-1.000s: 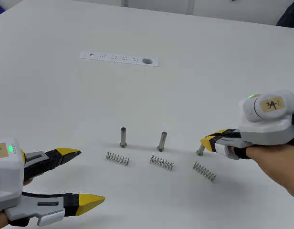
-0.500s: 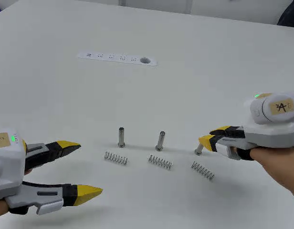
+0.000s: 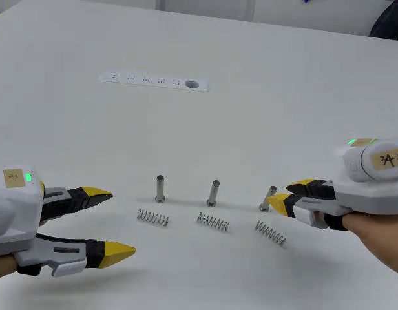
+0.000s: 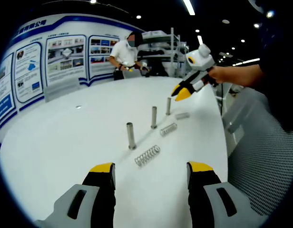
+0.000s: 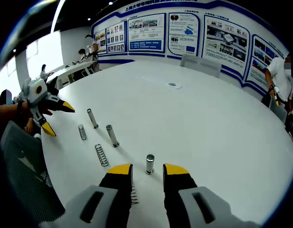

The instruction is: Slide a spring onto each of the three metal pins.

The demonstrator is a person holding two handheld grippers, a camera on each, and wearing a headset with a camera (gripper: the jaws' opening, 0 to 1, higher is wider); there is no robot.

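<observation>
**On the bench, right gripper [image 3: 280, 194] at the right pin [image 3: 271, 192]**

In the head view, finds left pin [image 3: 159, 188], middle pin [image 3: 213, 193] and the right pin upright in a row on the white table [image 3: 251, 97]. Left spring [image 3: 152, 217], middle spring [image 3: 212, 222] and right spring [image 3: 270, 233] lie one just before each, none threaded, paired presumably for easy matching. Holds the left gripper [image 3: 121, 221] low, jaws wide apart, well clear.

In the left gripper view, looks along the row, left spring just ahead of the spread jaws, likely the first pick.

In the right gripper view, straddles the right pin, jaws partly apart, gaps either side, not clamped. Seems poised to steady it.
</observation>
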